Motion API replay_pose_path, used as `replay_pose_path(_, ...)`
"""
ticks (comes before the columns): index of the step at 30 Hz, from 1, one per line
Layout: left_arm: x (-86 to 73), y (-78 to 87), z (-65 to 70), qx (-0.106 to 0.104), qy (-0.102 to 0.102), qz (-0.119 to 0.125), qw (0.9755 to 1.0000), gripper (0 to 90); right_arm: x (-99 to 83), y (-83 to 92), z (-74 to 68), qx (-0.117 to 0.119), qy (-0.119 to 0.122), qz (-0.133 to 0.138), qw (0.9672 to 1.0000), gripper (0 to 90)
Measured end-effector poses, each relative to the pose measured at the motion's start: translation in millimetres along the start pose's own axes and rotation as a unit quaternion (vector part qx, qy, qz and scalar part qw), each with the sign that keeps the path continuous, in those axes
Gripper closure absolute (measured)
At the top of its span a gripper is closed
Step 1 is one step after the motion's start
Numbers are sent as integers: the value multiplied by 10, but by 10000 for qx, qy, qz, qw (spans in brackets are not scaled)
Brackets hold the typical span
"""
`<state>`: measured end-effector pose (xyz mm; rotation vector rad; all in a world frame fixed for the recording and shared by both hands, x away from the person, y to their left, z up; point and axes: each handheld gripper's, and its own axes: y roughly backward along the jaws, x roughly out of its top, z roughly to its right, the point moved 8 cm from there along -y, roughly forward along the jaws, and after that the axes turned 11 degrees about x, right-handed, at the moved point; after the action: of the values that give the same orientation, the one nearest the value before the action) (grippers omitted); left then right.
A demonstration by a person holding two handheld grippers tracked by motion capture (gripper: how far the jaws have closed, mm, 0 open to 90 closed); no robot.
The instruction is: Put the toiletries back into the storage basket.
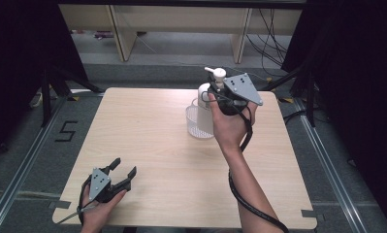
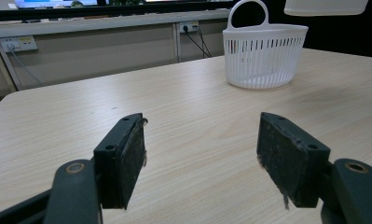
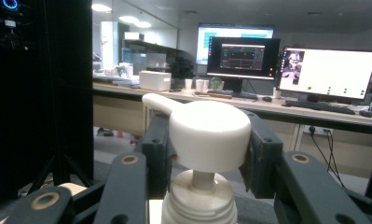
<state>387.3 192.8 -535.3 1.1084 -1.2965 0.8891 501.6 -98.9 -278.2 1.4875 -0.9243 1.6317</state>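
Above the white basket (image 1: 197, 122), pump bottle (image 1: 206, 109) pinched in right gripper (image 1: 219, 92) fingers; left gripper (image 1: 122, 171) fingers spread.

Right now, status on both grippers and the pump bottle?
Right gripper shut on pump bottle, held over white basket. Left gripper open, idle near table edge. Nothing in the way.

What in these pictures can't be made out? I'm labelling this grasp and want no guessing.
- High view: the pump bottle's lower body, hidden by the right gripper, the hand and the white basket; whether it rests in the basket or hangs above it.
- Right gripper view: the bottle below its neck, cut off by the bottom edge.
- Left gripper view: the basket's inside, hidden by its wall; the white thing at the top edge, cut off.
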Motion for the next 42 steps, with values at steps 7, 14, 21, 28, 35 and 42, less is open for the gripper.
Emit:
replay_pose_path(7, 0, 0, 0, -2, 3, -3, 10000, 318, 12, -29, 7, 1, -42, 6, 10000, 599)
replay_pose_path(14, 0, -1, 1, -5, -2, -2, 10000, 318, 38, -64, 14, -13, -11, 4, 10000, 599)
replay_pose_path(21, 0, -1, 2, -6, -1, 0, 10000, 318, 57, -103, 25, -35, -1, 18, 10000, 599)
replay_pose_path(28, 0, -1, 1, -6, -4, -4, 10000, 318, 73, -130, 35, -23, -37, -8, 10000, 599)
replay_pose_path(35, 0, -1, 2, -7, -3, -2, 10000, 318, 93, -175, 48, -11, -88, -5, 10000, 599)
replay_pose_path(42, 0, -1, 1, -4, -4, -3, 10000, 317, 92, -215, 89, -70, -18, -29, 10000, 599)
